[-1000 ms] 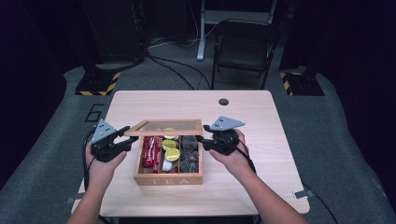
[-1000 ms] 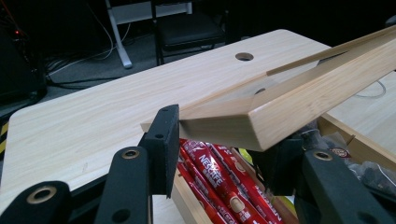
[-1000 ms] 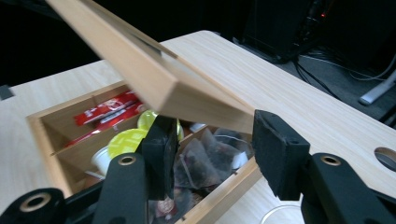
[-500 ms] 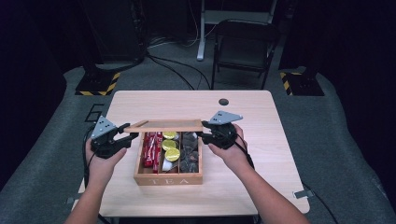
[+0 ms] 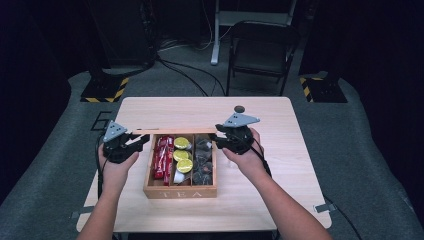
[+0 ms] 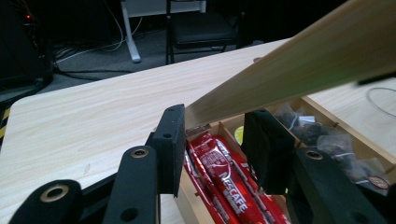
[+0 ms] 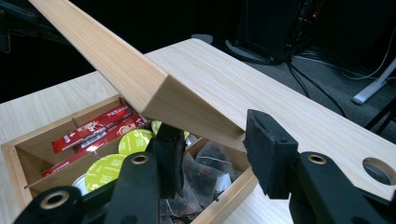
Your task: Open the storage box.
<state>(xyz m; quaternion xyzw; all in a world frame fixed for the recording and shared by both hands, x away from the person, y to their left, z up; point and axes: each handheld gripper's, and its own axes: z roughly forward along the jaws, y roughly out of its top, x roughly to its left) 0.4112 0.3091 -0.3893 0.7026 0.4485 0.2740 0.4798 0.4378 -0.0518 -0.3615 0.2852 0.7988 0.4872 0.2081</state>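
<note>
I have the wooden lid (image 6: 299,70) lifted clear above the open tea box (image 5: 180,190) on the counter (image 5: 280,200), one end in each tool. My left hand-held gripper (image 6: 212,135) has just been closing and now clamps the lid's end between its pads; my right hand-held gripper (image 7: 210,140) grips the opposite end. I judge the lid stiff, light and smooth, so holding both short ends squarely should keep it from slipping.

"TEA" on the wooden box (image 5: 180,192) front; "NESCAFE" on red sachets (image 6: 229,184)
</note>
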